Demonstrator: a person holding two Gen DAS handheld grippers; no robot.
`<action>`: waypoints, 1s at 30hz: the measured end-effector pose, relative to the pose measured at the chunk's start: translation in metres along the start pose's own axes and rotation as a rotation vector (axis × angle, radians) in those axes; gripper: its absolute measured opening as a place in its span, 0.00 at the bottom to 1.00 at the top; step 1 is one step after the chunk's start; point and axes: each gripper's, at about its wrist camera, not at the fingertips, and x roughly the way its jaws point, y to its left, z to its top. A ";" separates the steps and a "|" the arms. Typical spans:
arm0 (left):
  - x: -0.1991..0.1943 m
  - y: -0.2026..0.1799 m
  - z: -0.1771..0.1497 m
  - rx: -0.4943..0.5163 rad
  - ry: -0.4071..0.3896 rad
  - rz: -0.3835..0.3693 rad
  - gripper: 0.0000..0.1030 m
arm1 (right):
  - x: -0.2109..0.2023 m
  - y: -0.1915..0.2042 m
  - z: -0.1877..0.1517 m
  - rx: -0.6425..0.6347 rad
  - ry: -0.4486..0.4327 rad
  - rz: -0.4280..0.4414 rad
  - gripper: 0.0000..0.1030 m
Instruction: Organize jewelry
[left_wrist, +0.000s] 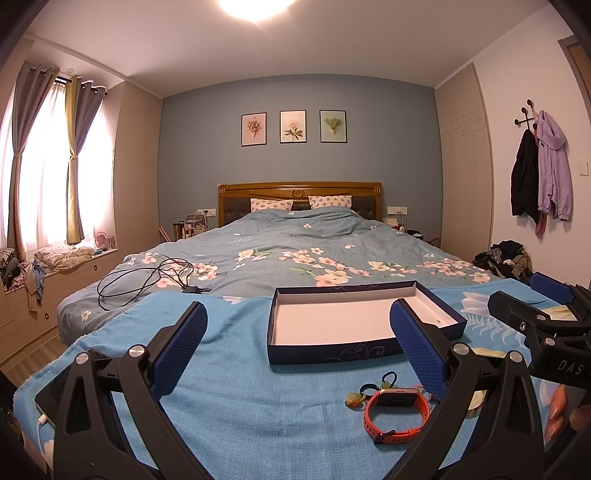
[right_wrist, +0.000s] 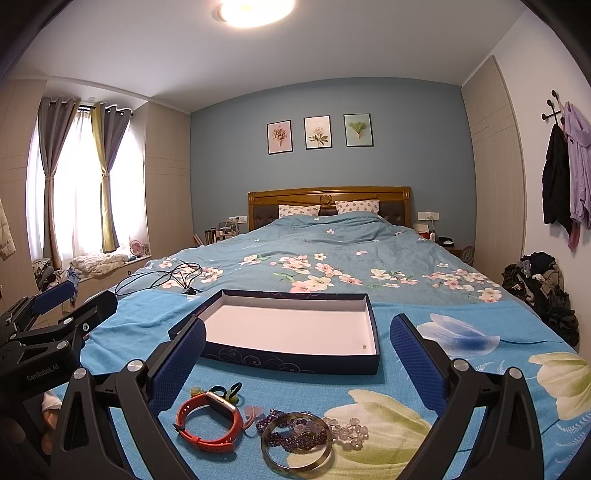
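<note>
Right gripper (right_wrist: 297, 354) wide, empty, nearer; bangle (right_wrist: 296, 441) at its 6 o'clock; left gripper (left_wrist: 299, 347) wide, empty

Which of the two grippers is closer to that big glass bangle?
Right. The bangle lies between the open right gripper fingers, just before them. The left gripper, also open, sits off to the side, beyond the orange watch.

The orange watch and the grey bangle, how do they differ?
The orange watch is a soft strap with a rectangular face and a buckle; the grey bangle is a plain rigid ring. The watch lies alone on the blue blanket; the bangle overlaps the purple beads. Both lie outside the box.
</note>
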 end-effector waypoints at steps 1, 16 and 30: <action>0.000 0.000 0.001 0.001 0.000 0.000 0.94 | 0.000 0.000 0.000 0.001 -0.001 0.000 0.94; 0.002 0.000 -0.001 0.002 0.005 -0.003 0.94 | 0.000 0.000 0.000 0.002 0.000 0.000 0.94; 0.003 0.002 -0.003 0.003 0.016 -0.009 0.94 | 0.001 0.001 -0.001 0.004 0.007 0.004 0.94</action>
